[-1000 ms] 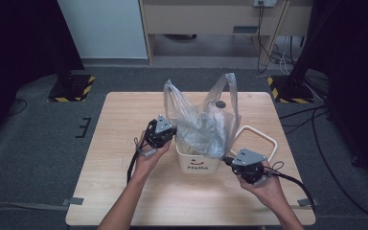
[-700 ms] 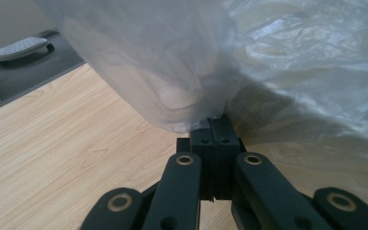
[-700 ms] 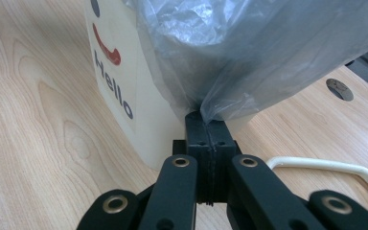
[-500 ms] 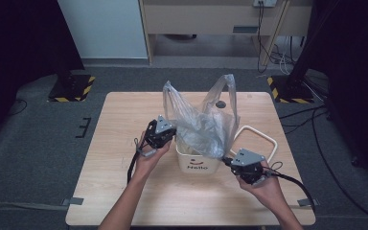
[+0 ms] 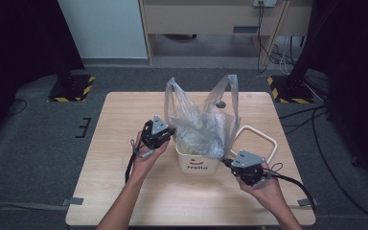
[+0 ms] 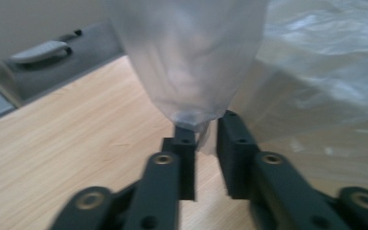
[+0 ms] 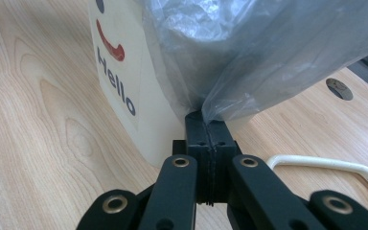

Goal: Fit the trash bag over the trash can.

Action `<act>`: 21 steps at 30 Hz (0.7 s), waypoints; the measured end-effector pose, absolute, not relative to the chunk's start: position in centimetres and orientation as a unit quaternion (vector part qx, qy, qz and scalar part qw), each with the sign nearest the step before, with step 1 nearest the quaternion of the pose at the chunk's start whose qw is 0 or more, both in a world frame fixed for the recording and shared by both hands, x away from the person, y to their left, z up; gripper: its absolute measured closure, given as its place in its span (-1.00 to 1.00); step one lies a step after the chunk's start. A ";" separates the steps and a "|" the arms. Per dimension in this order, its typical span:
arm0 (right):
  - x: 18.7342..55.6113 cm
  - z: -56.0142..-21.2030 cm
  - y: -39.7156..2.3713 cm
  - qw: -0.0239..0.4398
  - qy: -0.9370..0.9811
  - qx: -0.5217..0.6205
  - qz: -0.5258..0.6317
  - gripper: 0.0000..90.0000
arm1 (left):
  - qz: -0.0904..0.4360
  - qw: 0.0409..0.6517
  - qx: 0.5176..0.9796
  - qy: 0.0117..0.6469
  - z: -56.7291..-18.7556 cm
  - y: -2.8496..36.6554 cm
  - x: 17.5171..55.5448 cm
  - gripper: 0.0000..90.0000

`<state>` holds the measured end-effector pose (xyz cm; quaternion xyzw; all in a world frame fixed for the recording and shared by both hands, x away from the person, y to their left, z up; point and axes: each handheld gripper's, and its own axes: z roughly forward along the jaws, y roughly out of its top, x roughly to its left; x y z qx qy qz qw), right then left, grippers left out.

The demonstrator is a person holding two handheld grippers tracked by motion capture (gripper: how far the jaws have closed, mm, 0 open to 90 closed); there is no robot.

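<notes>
Bin (image 5: 199, 165) labelled "Hello", red smile

A light wooden table (image 5: 124, 191) with a flat square top stands on a grey floor (image 5: 38, 158). A small cream plastic bucket (image 5: 199, 164) with a red smile and the word "Hello" on its side sits on the table, near the middle. The bucket's thin cream handle (image 5: 263, 139) lies flat on the wood, to the right of the bucket. A small dark round hole (image 5: 220, 104) is in the tabletop behind the bucket.
</notes>
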<state>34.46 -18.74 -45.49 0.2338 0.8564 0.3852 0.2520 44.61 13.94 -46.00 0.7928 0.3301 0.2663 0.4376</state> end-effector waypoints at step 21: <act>34.2 -45.6 -18.1 0.266 0.855 0.228 0.383 1.00 | 0.277 0.504 0.757 0.311 -42.1 16.3 40.6 0.01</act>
